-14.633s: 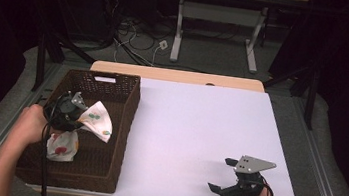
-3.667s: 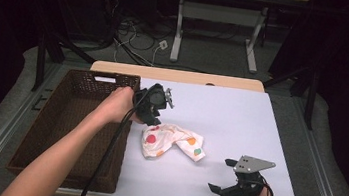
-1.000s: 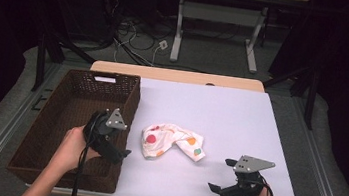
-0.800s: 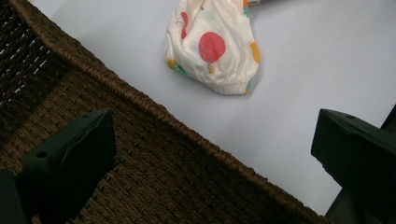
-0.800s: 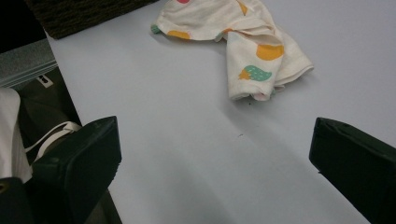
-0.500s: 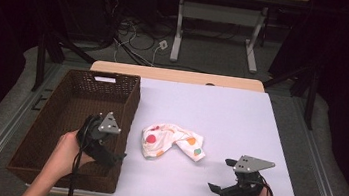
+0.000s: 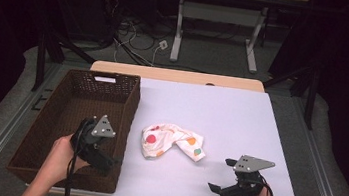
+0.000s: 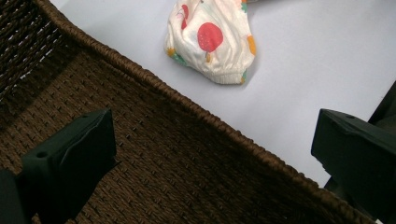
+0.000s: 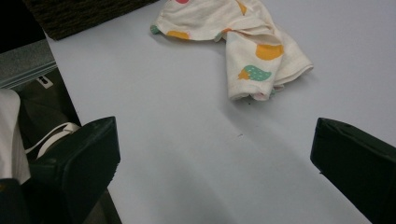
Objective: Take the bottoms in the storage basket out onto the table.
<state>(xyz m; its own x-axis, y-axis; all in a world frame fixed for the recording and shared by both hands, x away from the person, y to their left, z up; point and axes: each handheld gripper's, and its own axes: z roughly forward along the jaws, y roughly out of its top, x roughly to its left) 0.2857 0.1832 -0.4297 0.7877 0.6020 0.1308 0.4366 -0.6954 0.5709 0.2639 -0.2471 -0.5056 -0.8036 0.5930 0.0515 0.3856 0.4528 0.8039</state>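
High view shows the patterned cloth [image 7: 171,141] lying on the table [image 7: 240,121] right of the basket [image 7: 124,122], both the left gripper [image 7: 107,160] and right gripper [image 7: 217,190] with jaws spread and empty, so next seems one closing on the cloth.

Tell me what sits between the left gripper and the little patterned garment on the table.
The basket's right wall. In the left gripper view it runs across between the open left gripper and the garment; beyond it, bare white table.
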